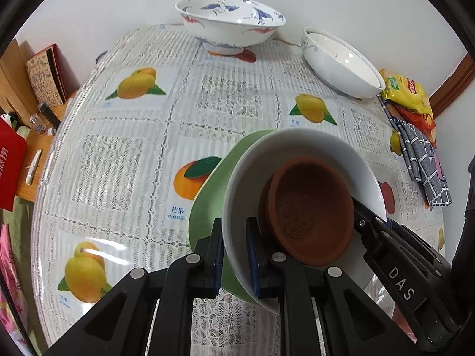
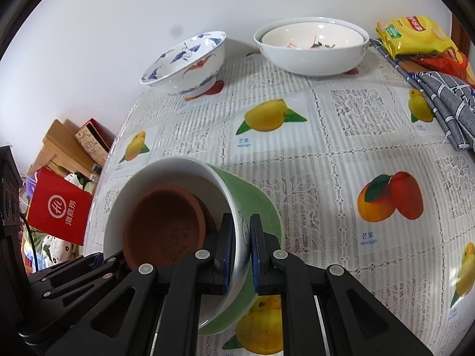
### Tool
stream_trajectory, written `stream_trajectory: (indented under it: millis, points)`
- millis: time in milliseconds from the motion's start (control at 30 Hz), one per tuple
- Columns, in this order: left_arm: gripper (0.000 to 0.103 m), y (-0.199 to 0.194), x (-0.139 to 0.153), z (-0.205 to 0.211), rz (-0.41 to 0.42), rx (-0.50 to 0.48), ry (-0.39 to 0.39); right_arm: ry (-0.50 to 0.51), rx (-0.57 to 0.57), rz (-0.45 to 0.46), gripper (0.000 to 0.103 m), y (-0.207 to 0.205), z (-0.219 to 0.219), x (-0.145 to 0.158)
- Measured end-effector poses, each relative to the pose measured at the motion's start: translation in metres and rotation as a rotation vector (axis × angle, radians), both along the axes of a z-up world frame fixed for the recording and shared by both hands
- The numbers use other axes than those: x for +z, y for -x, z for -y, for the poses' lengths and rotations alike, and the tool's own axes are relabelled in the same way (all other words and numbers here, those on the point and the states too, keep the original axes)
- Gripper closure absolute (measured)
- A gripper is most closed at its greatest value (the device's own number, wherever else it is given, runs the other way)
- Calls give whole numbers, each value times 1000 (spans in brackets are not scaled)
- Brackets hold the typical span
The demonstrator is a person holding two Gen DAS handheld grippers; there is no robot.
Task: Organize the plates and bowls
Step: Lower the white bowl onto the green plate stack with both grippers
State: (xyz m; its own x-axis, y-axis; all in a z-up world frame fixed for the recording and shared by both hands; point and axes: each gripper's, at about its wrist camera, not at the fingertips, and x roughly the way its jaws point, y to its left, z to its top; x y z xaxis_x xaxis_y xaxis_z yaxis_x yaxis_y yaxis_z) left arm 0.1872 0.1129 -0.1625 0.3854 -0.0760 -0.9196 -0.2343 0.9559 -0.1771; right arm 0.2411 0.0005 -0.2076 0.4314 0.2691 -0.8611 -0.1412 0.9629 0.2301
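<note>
So I've got both claws on the same white bowl (image 1: 297,151); my left gripper (image 1: 234,255) is clamped on its near-left rim, one pad inside and one outside, and my right gripper (image 2: 240,252) is pinching the opposite rim the same way; inside the bowl sit brown clay saucers (image 1: 308,213), looks like two nested, and right under it there's a green plate (image 1: 207,204), though I can't tell if bowl and plate are touching; all of this is at the near part of the table (image 1: 124,154), which wears a lacy see-through cloth printed with mangoes; far side, against a plain white wall (image 2: 118,14), stands a blue-and-red crane-patterned bowl (image 1: 228,20); to its right is a plain white bowl with another one nested in it (image 2: 311,47); far right there's a yellow snack bag (image 2: 412,34) on some red packets and a grey checked cloth (image 2: 445,101); off the left edge I can see a red paper bag (image 2: 59,207) and a wooden side table (image 2: 59,145) with some clutter.
</note>
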Motion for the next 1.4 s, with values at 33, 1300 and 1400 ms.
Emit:
stream_trajectory:
  millis: [33, 1300, 1400]
  points:
    - [89, 0, -2, 0, 4, 0, 5, 5, -1, -3, 92, -1, 0, -1]
    - [73, 5, 4, 0, -16, -17, -21, 20, -1, 34, 87, 3, 8, 6]
    - [72, 4, 6, 2, -35, -26, -27, 16, -3, 35, 87, 4, 8, 6]
